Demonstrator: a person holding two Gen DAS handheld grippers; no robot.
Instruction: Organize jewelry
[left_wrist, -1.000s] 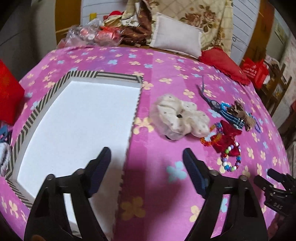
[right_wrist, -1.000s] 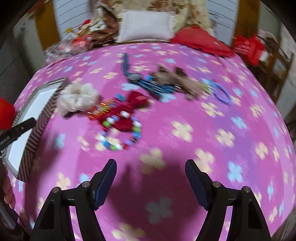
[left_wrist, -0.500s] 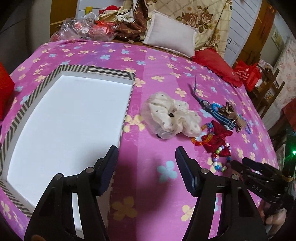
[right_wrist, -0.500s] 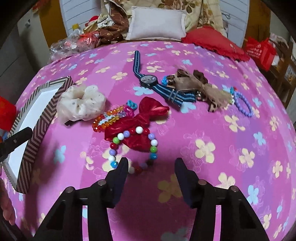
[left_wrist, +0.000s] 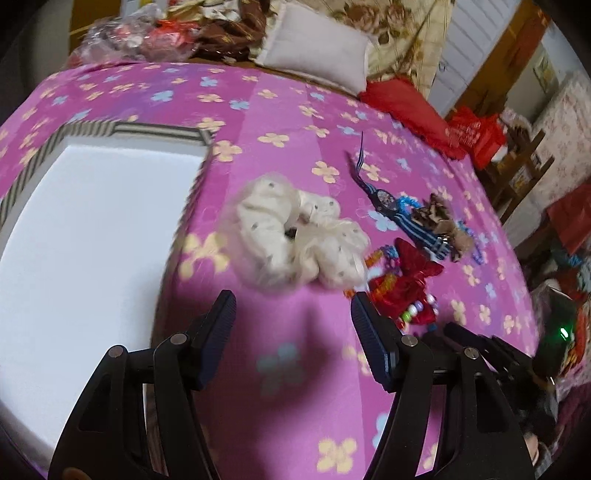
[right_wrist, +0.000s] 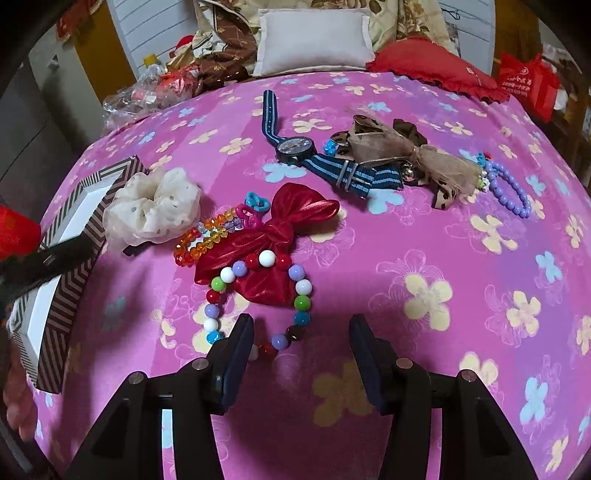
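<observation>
Just ahead of my right gripper (right_wrist: 301, 354), jaws wide and empty, the multicolored bead bracelet (right_wrist: 258, 299) lies draped over the red satin bow (right_wrist: 273, 243). Light, slippery, probably elastic; I'd pinch its near strand. My left gripper (left_wrist: 291, 332) is likewise wide, facing the cream scrunchie (left_wrist: 295, 240).
</observation>
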